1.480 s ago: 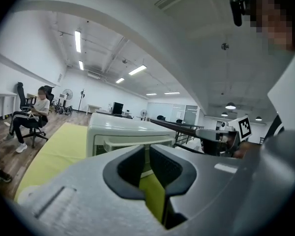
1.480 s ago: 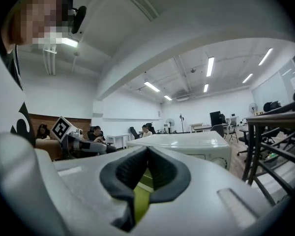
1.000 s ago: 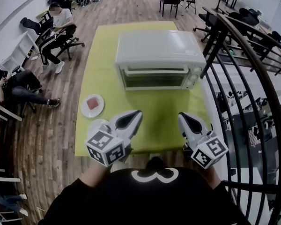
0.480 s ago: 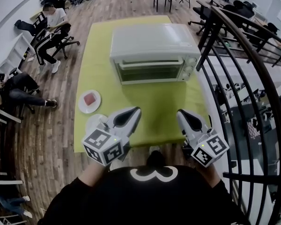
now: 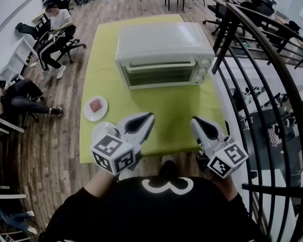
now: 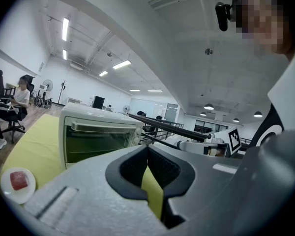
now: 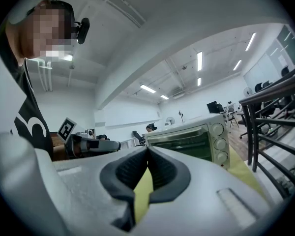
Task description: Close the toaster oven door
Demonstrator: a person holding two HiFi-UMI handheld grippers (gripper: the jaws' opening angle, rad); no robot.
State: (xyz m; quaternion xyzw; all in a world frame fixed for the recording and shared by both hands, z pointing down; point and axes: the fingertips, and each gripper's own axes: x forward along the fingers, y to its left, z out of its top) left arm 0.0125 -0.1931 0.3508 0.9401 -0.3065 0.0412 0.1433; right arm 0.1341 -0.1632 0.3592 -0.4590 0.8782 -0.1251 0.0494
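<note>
The yellow-green tabletop [image 5: 182,120] carries a white toaster oven [image 5: 164,44]. Nearer than the toaster oven, to its left, lies a white plate [image 5: 89,113] bearing a red piece [image 5: 96,106].

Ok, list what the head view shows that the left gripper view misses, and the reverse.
Head view only: the left claw's marker cube and a second person sitting at the far left.
Left gripper view only: the ceiling lights, the head camera, and that claw's jaws pressed together on nothing.
Both: the toaster oven with its door shut, the green tabletop, the plate with a red piece, and the seated person in white.
</note>
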